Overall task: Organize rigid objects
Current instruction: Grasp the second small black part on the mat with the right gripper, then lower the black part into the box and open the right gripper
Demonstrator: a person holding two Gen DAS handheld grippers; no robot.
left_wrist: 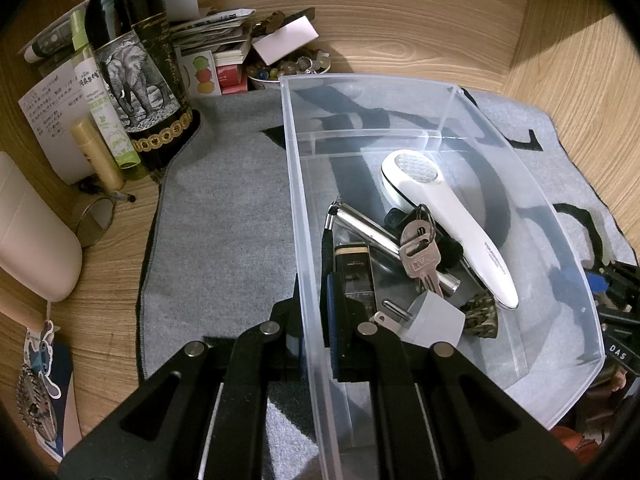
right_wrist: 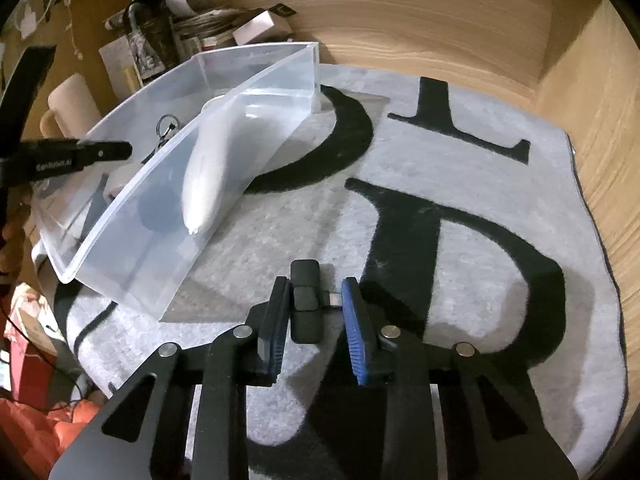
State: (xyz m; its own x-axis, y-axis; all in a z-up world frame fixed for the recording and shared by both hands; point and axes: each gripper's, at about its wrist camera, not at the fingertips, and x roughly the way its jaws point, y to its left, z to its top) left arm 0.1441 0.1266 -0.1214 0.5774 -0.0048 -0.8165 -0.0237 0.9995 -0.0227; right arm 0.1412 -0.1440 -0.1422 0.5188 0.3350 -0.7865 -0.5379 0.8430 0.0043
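A clear plastic bin (left_wrist: 304, 208) stands on the grey mat (left_wrist: 224, 216). It holds a white handheld device (left_wrist: 452, 216), a key (left_wrist: 420, 256), a metal flashlight (left_wrist: 368, 228), a black lighter (left_wrist: 354, 268), a grey plug adapter (left_wrist: 434, 320) and a small camouflage piece (left_wrist: 482, 314). My left gripper (left_wrist: 314, 332) is shut on the bin's left wall. In the right wrist view my right gripper (right_wrist: 316, 316) is open around a small black device (right_wrist: 306, 304) that lies on the mat (right_wrist: 460, 200), right of the bin (right_wrist: 132, 216).
A dark bottle (left_wrist: 136, 64), tubes, papers and a bowl of beads (left_wrist: 288, 68) crowd the back left. A cream object (left_wrist: 32, 232) lies at the left. Wooden walls (right_wrist: 400, 12) enclose the mat at the back and right.
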